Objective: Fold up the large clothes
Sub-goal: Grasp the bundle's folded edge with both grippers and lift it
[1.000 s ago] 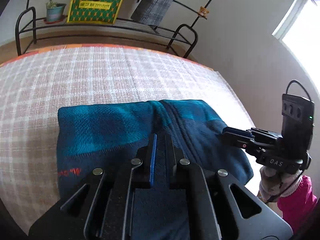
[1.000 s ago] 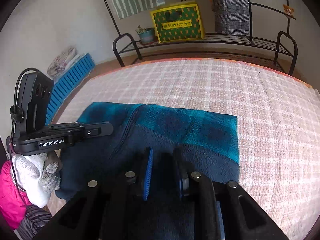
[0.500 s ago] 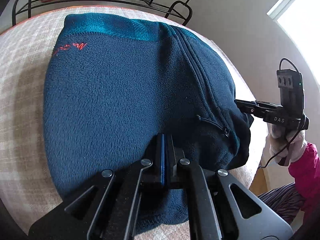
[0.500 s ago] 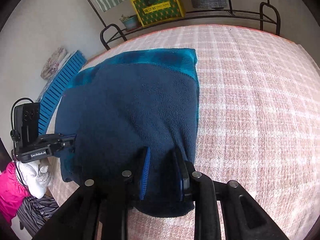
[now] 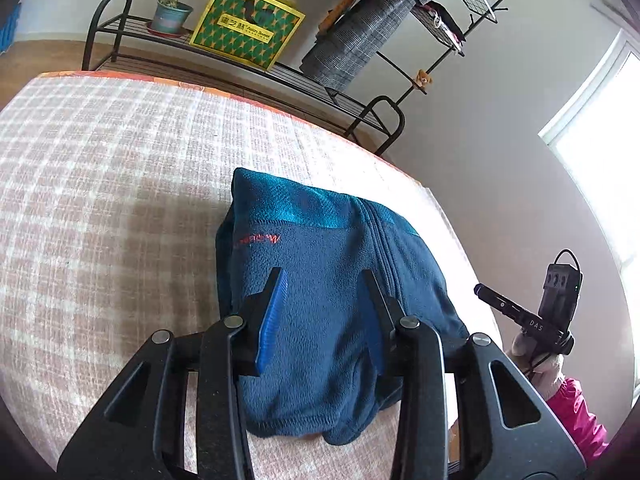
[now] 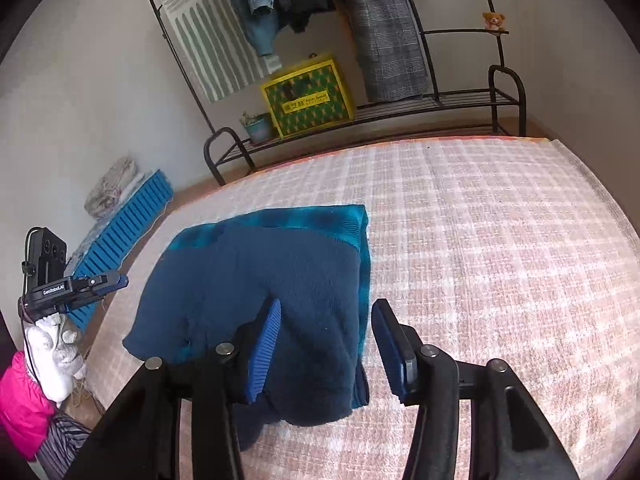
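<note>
Both grippers are up off the cloth here. The left gripper (image 5: pixel 324 276) has its fingers (image 5: pixel 276 308) spread wide and released, nothing between them, hanging over the near part of the folded fleece jacket (image 5: pixel 320 280). The right gripper (image 6: pixel 326 308) is spread wide too, grasping nothing, with one blue pad over the jacket's right edge and the other over bare bedspread.

The jacket (image 6: pixel 272 280) lies folded in a thick bundle on the pink-and-white checked bedspread (image 5: pixel 100 200), toward the near side of the bed. From the left wrist view its zipper (image 5: pixel 380 236) runs along the top, a small red logo (image 5: pixel 256 239) sits left of it, and a lighter teal band crosses the far edge. From the right wrist view the dark navy layer sits on top, with the teal band showing along the far and right edges.

Beyond the bed, a black metal rack (image 6: pixel 400 112) stands against the wall, carrying a yellow-and-green box (image 6: pixel 308 98) and a small potted plant (image 6: pixel 256 126). Clothes hang above it, a grey checked garment (image 6: pixel 384 40) among them. A tiny teddy bear (image 6: pixel 493 21) perches on an upper shelf.
</note>
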`<state>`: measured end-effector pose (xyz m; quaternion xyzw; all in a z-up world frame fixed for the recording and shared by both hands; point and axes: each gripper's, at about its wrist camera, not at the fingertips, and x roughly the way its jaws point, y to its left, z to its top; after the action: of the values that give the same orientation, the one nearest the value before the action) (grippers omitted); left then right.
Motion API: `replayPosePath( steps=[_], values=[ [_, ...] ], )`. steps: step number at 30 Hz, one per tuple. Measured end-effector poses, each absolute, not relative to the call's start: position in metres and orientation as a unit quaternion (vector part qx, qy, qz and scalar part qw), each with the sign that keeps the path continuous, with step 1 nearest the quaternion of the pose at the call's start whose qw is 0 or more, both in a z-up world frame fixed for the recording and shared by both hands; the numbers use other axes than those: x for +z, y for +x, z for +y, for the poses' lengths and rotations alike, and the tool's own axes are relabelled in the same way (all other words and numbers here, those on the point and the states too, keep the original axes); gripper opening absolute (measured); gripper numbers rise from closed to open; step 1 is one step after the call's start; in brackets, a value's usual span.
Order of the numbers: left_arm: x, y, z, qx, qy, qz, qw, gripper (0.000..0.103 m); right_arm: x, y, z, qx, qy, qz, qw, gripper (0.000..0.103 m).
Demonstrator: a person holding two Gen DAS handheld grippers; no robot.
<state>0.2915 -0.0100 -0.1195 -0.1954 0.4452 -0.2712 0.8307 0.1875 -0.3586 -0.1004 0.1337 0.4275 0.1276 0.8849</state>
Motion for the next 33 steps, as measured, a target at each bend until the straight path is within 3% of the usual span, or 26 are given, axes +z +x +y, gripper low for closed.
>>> replayPosePath(
  steps=[1,6,11,15,17,19,21,25,33],
  values=[
    [-0.126,0.296,-0.012,-0.265,-0.182,0.457,0.829,0.034,-0.102,0.192,-0.351,0.138,0.121,0.436,0.881,0.036],
    [-0.188,0.299,-0.019,-0.246,-0.165,0.528,0.796,0.032,-0.137,0.197,-0.325,0.153,0.056,0.498,0.852,0.035],
    [-0.19,0.286,-0.004,-0.258,-0.165,0.528,0.792,0.032,-0.159,0.176,-0.334,0.157,0.023,0.528,0.834,0.033],
    [-0.181,0.281,0.023,-0.258,-0.226,0.525,0.779,0.033,-0.151,0.166,-0.364,0.142,0.055,0.532,0.833,0.036],
    [-0.175,0.285,0.04,-0.27,-0.29,0.509,0.764,0.046,-0.139,0.162,-0.379,0.145,0.098,0.503,0.846,0.043],
    [-0.17,0.295,0.054,-0.26,-0.336,0.494,0.759,0.073,-0.13,0.161,-0.386,0.149,0.132,0.468,0.861,0.084],
    [-0.175,0.305,0.062,-0.26,-0.374,0.49,0.744,0.075,-0.13,0.167,-0.39,0.149,0.162,0.454,0.863,0.097],
    [-0.2,0.327,0.065,-0.252,-0.432,0.51,0.7,0.075,-0.149,0.19,-0.395,0.152,0.211,0.479,0.838,0.096],
    [-0.237,0.353,0.041,-0.263,-0.427,0.548,0.669,0.075,-0.184,0.226,-0.395,0.183,0.277,0.507,0.795,0.096]
  ],
)
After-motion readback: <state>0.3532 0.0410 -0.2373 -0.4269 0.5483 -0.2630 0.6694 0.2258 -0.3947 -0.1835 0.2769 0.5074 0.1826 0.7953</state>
